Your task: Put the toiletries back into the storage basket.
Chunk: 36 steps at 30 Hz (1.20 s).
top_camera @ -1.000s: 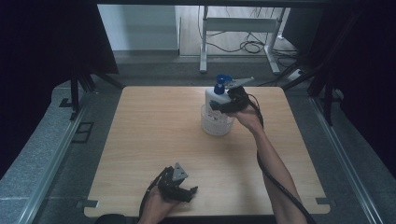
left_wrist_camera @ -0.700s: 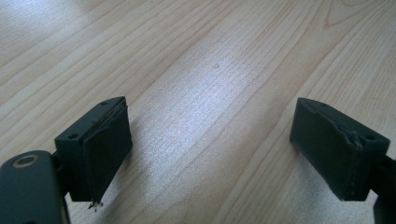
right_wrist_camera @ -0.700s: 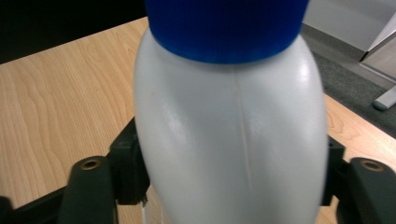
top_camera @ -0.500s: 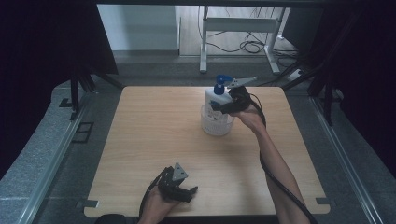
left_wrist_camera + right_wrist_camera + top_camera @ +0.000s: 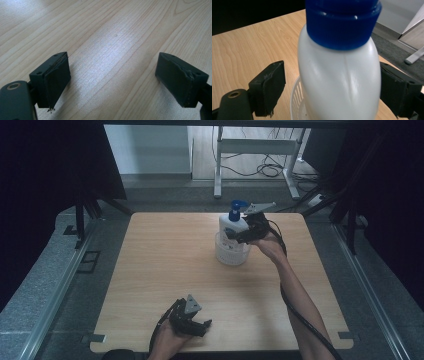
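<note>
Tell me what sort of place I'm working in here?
Likely a lab or recording workspace, not a home: a bare wooden table enclosed by dark curtains, with cables trailing on the floor behind and a metal stand there.

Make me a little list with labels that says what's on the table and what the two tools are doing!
Table: light wooden top
Bottle: white pump bottle with a blue cap, standing upright in the basket
Basket: small white slotted basket, toward the far side of the table
Right tool: around the bottle's shoulder, jaws have just been opening, left pad clearly off the bottle
Left tool: open over bare wood, nothing between the jaws, near the table's front edge
</note>
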Each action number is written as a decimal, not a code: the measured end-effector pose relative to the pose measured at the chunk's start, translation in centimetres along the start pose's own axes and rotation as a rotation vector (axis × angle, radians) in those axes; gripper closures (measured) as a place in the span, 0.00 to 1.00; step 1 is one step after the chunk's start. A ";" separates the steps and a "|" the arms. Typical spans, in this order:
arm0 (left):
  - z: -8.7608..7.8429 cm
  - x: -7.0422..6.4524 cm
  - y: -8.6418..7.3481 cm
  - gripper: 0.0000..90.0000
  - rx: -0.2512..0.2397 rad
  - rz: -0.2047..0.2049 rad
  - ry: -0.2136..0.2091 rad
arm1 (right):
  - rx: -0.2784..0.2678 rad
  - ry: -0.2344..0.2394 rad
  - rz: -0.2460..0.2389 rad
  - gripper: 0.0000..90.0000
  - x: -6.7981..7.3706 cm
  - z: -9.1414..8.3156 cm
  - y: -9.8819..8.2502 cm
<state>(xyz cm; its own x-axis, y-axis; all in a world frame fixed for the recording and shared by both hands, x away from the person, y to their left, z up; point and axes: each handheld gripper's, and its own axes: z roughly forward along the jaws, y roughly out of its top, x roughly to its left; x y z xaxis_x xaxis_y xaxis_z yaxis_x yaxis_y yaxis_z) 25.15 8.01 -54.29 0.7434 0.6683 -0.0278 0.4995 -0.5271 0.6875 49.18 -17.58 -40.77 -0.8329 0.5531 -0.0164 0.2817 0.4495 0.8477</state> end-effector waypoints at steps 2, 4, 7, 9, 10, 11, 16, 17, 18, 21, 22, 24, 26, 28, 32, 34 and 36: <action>0.0 0.0 0.0 0.13 0.000 0.000 0.000 | -0.002 -0.001 -0.003 0.15 0.0 -0.2 0.1; 0.0 0.0 0.0 0.13 0.000 0.000 0.000 | -0.011 -0.001 -0.002 0.14 0.0 -0.4 0.1; 0.0 0.0 0.0 0.13 0.000 0.000 0.001 | -0.017 0.000 -0.006 0.14 0.1 -0.7 0.3; 0.0 0.0 0.0 0.13 0.001 0.000 0.001 | -0.019 -0.001 -0.008 0.14 0.1 -1.0 0.4; 0.0 0.0 0.0 0.13 0.001 0.000 0.001 | -0.021 -0.002 -0.008 0.14 0.1 -1.1 0.5; 0.0 0.0 0.0 0.13 0.001 0.000 0.001 | -0.023 -0.003 -0.007 0.14 0.1 -1.2 0.5; 0.0 0.0 0.0 0.13 0.001 0.000 0.001 | -0.023 -0.006 -0.004 0.12 0.1 -1.7 0.7; 0.0 0.0 0.0 0.13 0.001 0.000 0.001 | -0.018 -0.006 -0.004 0.11 0.1 -1.7 0.7; 0.0 0.0 0.0 0.13 0.000 0.000 0.001 | -0.014 -0.007 -0.004 0.09 0.1 -1.8 0.8; 0.0 0.0 0.0 0.13 0.001 0.000 0.001 | -0.009 -0.013 -0.005 0.07 0.2 -2.1 0.9; 0.0 0.0 0.0 0.13 -0.001 0.000 0.000 | -0.009 -0.014 -0.004 0.06 0.2 -2.2 0.9; 0.0 0.0 0.0 0.13 -0.001 0.000 0.000 | -0.009 -0.020 -0.002 0.03 0.2 -2.4 0.9; 0.0 0.0 0.0 0.13 0.000 0.000 0.000 | -0.005 -0.026 0.000 0.00 0.2 -2.5 1.0; 0.0 0.0 0.0 0.13 0.000 0.001 0.000 | -0.002 -0.031 0.001 0.00 0.3 -2.7 1.0; 0.0 0.0 0.0 0.13 0.000 0.000 0.000 | -0.001 -0.036 0.001 0.00 0.5 -3.1 1.0; 0.0 0.0 0.0 0.13 0.000 0.000 0.000 | 0.001 -0.039 0.001 0.00 0.5 -3.3 1.0; 0.0 0.0 0.0 0.13 -0.001 0.000 0.000 | 0.003 -0.040 0.000 0.00 0.6 -3.5 0.9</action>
<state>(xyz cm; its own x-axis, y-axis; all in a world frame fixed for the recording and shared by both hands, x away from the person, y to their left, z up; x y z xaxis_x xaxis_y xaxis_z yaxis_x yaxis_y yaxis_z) 25.16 7.99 -54.29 0.7434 0.6682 -0.0274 0.4990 -0.5270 0.6879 47.26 -19.29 -38.15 -0.8132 0.5808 -0.0372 0.2836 0.4512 0.8462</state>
